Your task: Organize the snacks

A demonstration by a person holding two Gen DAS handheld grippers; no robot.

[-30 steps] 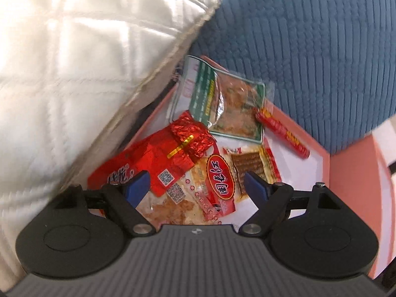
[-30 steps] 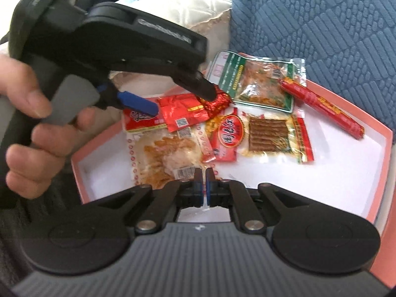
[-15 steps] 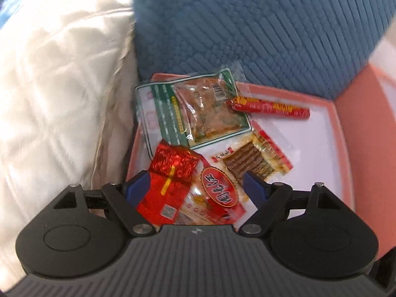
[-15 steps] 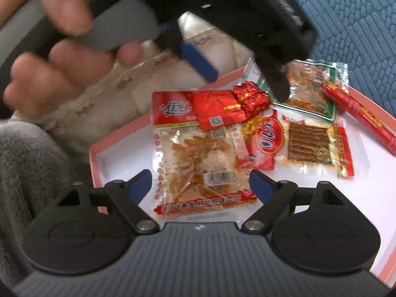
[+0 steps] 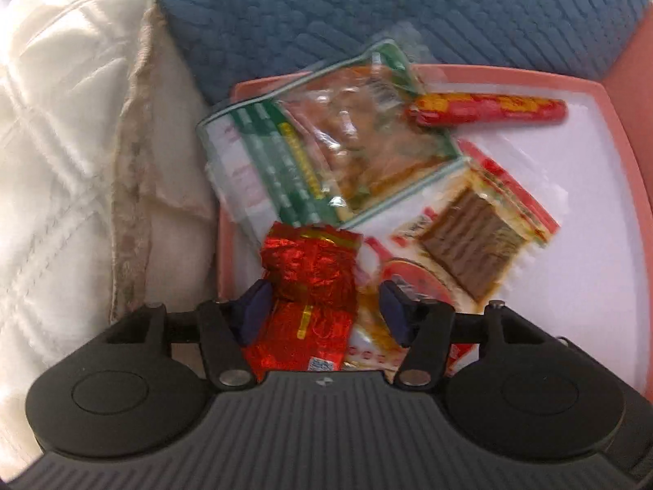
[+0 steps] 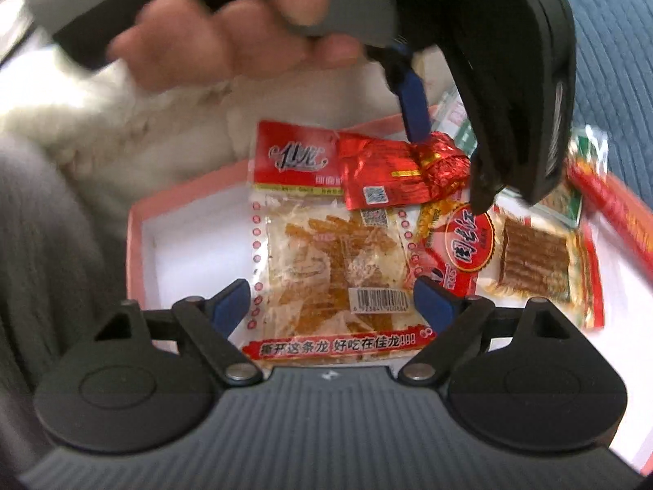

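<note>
Lower centre of the right wrist view: right gripper (image 6: 330, 306), jaws spread, straddling the clear packet (image 6: 326, 269) in the pink tray (image 6: 136, 224). Above it, left gripper (image 5: 324, 314), jaws apart around the red foil pack (image 5: 312, 286), not visibly pinching. Farther: brown-strip packet (image 5: 473, 241), green packet (image 5: 326, 155), sausage (image 5: 485, 110) at the upper right, then blue cushion (image 5: 367, 8).
</note>
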